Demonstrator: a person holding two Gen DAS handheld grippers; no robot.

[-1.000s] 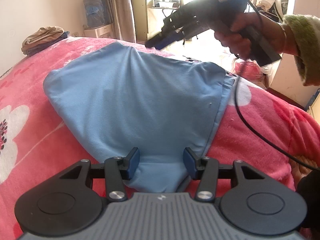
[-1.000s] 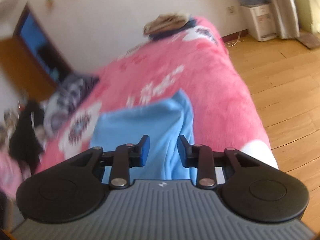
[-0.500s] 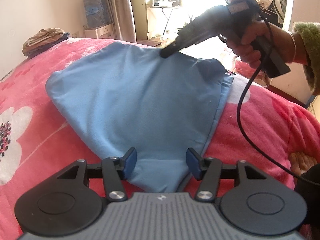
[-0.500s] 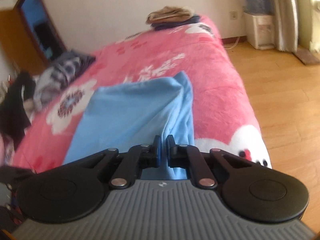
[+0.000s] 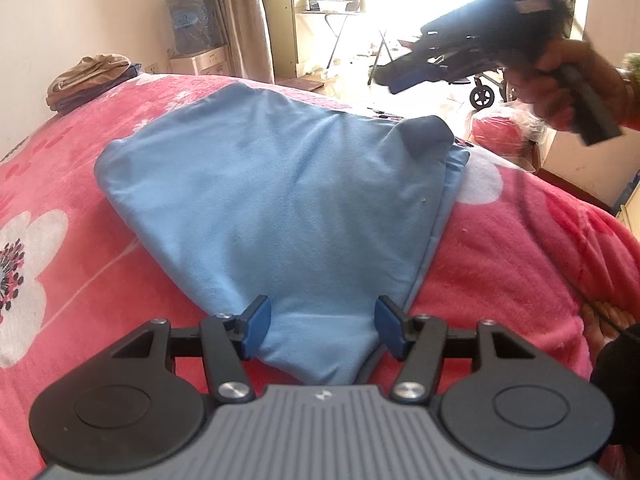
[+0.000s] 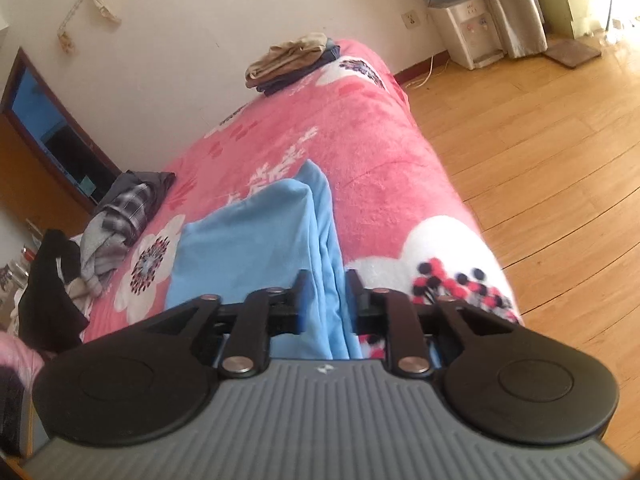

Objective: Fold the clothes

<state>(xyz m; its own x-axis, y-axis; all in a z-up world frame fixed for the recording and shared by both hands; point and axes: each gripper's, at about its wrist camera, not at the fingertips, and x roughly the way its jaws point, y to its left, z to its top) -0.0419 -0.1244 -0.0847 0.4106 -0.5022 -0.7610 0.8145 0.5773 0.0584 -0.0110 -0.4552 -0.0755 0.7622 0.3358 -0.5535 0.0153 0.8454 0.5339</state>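
A light blue garment (image 5: 280,200) lies folded on the pink flowered bed (image 5: 520,264). Its near corner sits between the jaws of my left gripper (image 5: 322,320), which are opening, and the blue pads (image 5: 256,320) do not press on it. A hand holds my right gripper (image 5: 404,80) in the air beyond the garment's far right corner, which stands up in a small hump. In the right wrist view the right gripper (image 6: 324,296) has its jaws opening. The garment (image 6: 248,248) shows through the gap, and nothing is held.
A stack of folded clothes (image 5: 88,76) (image 6: 292,60) rests at the bed's far corner. Loose clothes (image 6: 116,216) are piled at the other end. The bed's edge drops to a wooden floor (image 6: 540,140) with a water dispenser (image 6: 468,28) and a red bag (image 5: 500,132).
The right gripper pinched the garment's far edge, then let go and swung up and away to the right, leaving a hump. The left jaws spread a little wider without moving.
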